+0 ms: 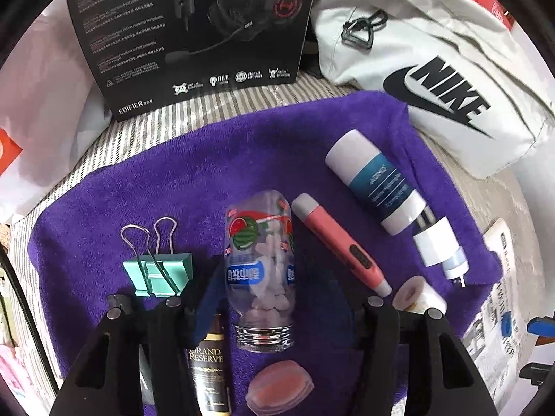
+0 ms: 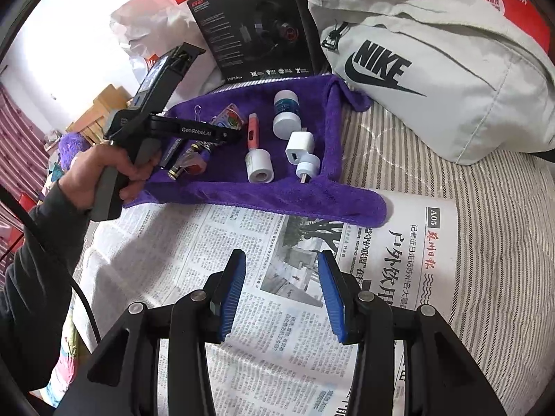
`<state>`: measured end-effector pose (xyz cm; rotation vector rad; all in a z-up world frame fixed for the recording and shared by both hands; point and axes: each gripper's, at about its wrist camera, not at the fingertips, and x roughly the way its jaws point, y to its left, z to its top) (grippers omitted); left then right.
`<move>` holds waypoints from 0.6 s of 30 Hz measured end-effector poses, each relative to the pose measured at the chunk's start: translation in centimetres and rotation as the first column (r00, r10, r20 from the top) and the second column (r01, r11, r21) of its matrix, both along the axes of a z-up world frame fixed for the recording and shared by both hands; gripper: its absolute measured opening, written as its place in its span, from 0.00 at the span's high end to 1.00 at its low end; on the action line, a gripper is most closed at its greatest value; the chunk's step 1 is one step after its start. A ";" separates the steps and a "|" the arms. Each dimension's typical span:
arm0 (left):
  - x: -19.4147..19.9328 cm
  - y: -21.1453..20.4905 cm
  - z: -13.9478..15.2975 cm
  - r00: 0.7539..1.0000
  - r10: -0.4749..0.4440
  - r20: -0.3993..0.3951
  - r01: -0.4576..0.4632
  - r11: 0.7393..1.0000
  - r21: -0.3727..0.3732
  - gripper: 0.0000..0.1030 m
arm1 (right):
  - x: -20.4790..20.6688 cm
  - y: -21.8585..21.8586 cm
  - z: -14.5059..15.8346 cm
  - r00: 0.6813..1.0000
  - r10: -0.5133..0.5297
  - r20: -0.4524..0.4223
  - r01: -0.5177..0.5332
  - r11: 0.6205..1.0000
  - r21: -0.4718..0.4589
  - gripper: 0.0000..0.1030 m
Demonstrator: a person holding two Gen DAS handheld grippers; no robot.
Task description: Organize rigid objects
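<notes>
The left tool (image 1: pixel 274 298) hangs steeply over the purple terry towel (image 1: pixel 194 159) spread on the striped bed, and its jaws stand apart either side of the clear plastic candy bottle with a watermelon label (image 1: pixel 260 267). That bottle lies on its side with its long axis running straight away from the tool, open threaded neck nearest, so the fingers straddle its width without visibly pressing it. The left hand is plainly the nearer one.

Going left to right across the towel: a mint-green metal binder clip with wire handles (image 1: pixel 158 270); the bottle, with its ribbed translucent pink cap (image 1: pixel 279 390) loose just below the neck; a slim pink plastic pen-shaped tool (image 1: pixel 341 246), lying slantwise; and a white cylindrical bottle with a teal label (image 1: pixel 376 182), smooth and hard.

The right tool (image 2: pixel 282 298) is open and empty, its blue ribbed pads over the flat printed newspaper (image 2: pixel 242 312), well apart from the towel.
</notes>
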<state>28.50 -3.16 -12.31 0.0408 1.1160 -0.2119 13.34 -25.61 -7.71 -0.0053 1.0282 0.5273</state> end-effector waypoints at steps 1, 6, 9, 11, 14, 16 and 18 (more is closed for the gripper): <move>-0.5 0.1 0.5 1.000 0.001 0.003 -0.001 1.000 -0.009 0.42 | -0.1 0.0 0.2 1.000 -0.002 0.004 0.002 1.000 0.000 0.57; -2.7 0.0 3.4 0.998 -0.019 0.064 0.019 1.000 -0.006 0.26 | -0.6 0.2 1.4 0.998 -0.029 0.048 0.030 0.999 -0.022 0.51; -4.7 0.2 5.3 0.994 -0.023 0.106 0.025 1.000 -0.014 0.17 | -0.5 0.4 2.3 0.996 -0.052 0.070 0.053 0.998 -0.023 0.47; -6.1 0.2 6.6 0.992 -0.025 0.128 0.027 0.999 -0.019 0.10 | -0.6 0.6 3.0 0.993 -0.075 0.095 0.078 0.997 -0.027 0.38; -8.9 0.3 8.3 0.987 -0.008 0.159 0.011 1.000 -0.019 0.02 | -0.8 1.2 3.6 0.987 -0.100 0.125 0.105 0.994 -0.034 0.26; -10.8 0.9 9.3 0.985 0.018 0.174 -0.012 0.999 -0.035 0.00 | -1.0 1.7 4.0 0.985 -0.112 0.134 0.117 0.993 -0.029 0.20; -12.5 2.1 10.0 0.982 0.068 0.175 -0.057 0.996 -0.067 0.00 | -1.2 2.2 4.2 0.984 -0.122 0.131 0.127 0.991 -0.029 0.13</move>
